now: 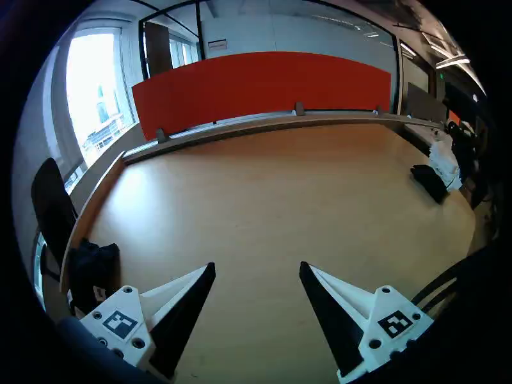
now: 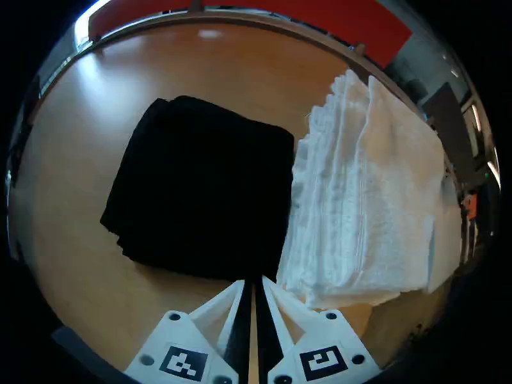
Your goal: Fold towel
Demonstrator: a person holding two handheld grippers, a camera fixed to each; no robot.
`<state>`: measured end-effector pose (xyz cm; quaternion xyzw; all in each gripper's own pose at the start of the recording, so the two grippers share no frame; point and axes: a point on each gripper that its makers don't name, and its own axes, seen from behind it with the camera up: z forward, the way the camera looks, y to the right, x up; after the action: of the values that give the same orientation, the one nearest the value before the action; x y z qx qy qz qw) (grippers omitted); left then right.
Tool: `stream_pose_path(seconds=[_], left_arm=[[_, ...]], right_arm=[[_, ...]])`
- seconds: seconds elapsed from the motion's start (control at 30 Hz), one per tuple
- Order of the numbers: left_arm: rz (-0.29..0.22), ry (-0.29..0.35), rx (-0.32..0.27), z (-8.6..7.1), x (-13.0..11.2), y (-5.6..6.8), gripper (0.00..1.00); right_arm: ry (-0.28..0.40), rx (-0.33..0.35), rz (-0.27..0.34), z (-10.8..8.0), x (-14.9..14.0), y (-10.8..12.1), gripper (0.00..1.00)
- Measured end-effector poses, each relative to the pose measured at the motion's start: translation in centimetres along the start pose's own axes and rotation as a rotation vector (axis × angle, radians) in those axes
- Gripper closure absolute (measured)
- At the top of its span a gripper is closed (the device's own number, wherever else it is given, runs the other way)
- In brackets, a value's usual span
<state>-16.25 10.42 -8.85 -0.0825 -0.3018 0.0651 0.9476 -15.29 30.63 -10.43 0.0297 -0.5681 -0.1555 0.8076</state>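
The black towel and white towel lie folded, side by side on the bench (seemingly little left); right gripper closed, empty, just before them; left gripper open, empty.

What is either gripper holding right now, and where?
Nothing: left gripper open above light wooden table; right gripper shut empty near folded black towel.

A light wooden surface carries a folded black towel near its middle. A white towel pile lies at the black towel's three o'clock, edges touching.
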Motion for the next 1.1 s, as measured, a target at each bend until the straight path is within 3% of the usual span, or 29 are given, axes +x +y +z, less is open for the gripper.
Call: stream_pose_path(seconds=[0.57,0.7,0.97,1.1], left_arm=[[0.003,0.002,-0.007,0.3,0.4,0.4,0.02],[0.003,0.004,-0.007,0.4,0.5,0.3,0.02],[-0.002,0.005,-0.011,0.5,0.5,0.2,0.02],[0.001,0.007,-0.016,0.6,0.5,0.3,0.02]], right_arm=[[-0.002,0.021,0.03,-0.1,0.0,-0.5,0.93],[0.005,0.011,0.017,-0.5,0.2,-0.2,0.81],[0.038,0.025,0.005,-1.6,0.5,-1.0,0.32],[0.056,0.016,0.005,-2.1,0.7,-1.1,0.27]])
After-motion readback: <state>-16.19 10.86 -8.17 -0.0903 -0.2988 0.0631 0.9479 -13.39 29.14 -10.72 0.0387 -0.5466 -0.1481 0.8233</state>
